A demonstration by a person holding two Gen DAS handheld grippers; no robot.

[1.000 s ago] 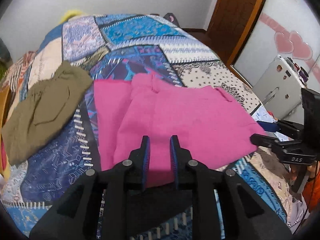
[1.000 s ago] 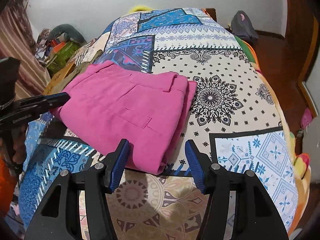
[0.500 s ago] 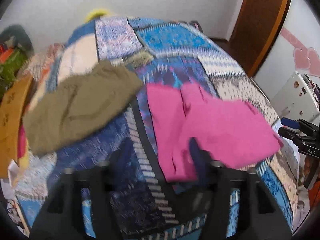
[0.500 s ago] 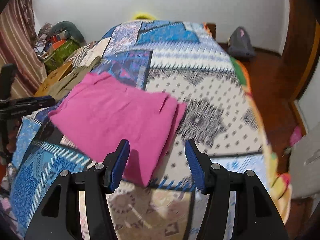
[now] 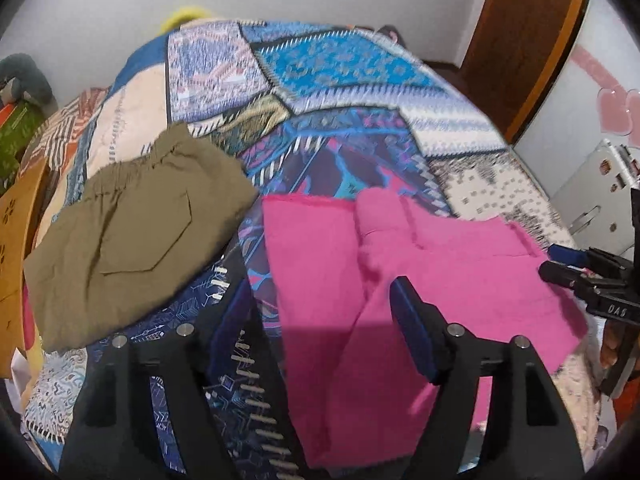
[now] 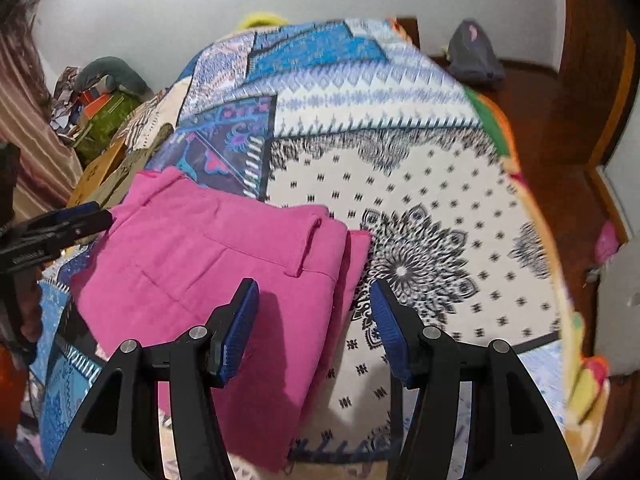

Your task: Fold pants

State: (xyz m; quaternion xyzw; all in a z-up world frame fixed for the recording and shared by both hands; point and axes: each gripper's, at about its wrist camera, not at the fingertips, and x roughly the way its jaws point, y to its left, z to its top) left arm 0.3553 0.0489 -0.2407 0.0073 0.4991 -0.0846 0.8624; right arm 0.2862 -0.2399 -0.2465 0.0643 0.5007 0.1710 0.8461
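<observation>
Pants (image 5: 400, 300), pink and soft-woven, lie folded into a flat, thick rectangle on the patchwork bed (image 6: 420, 184), waistband and belt loop uppermost. Left claw (image 5: 324, 320) and right claw (image 6: 314, 328) both hang spread wide above them, holding nothing. Folding looks almost done; the next move is likely a last fold or squaring the edges. Olive shorts (image 5: 132, 240) lie just beside.

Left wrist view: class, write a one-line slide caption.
Open left gripper hovers over folded pink pants beside olive shorts on a patchwork bedspread.
</observation>
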